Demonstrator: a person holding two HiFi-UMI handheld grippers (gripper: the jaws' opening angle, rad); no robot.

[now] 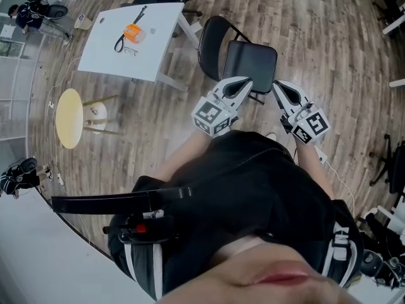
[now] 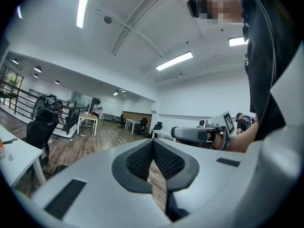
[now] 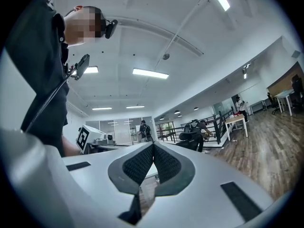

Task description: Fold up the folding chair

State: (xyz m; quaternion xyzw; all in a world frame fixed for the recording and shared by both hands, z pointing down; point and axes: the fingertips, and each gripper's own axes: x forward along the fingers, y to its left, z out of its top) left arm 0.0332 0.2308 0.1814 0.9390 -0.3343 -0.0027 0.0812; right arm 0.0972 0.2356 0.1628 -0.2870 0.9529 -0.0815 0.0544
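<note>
Standing over the folding chair [image 1: 250, 65], a person holds two grippers out level in front of the body. The chair is black and fully open. It stands on a wooden floor [image 1: 329, 37] just ahead of the gripper tips, with its seat flat and its curved backrest on the far side.

The left gripper [image 1: 243, 84] has its jaws pressed together with nothing between them. The right gripper [image 1: 281, 90] is the same, closed on nothing. Seen from the head, both tips lie over the near edge of the seat.

Folding does not appear to have begun, and the step in hand looks like the approach. The next move probably calls for spreading the jaws and lowering at least one gripper to the front edge of the seat. The seat could then be tipped up toward the backrest, with the frame steadied so the chair does not slide.

Neither gripper view shows the chair at all. Both look across a bright office, and each catches only the other gripper off to one side. Whether the tips touch the seat or hover above it cannot be told from above. The chair's legs and hinges are mostly hidden beneath the seat. The person's dark clothing fills the lower half of the head view.

Off to the left stand a white table [image 1: 152, 49] and a round yellow stool [image 1: 68, 118], well apart from the chair.
</note>
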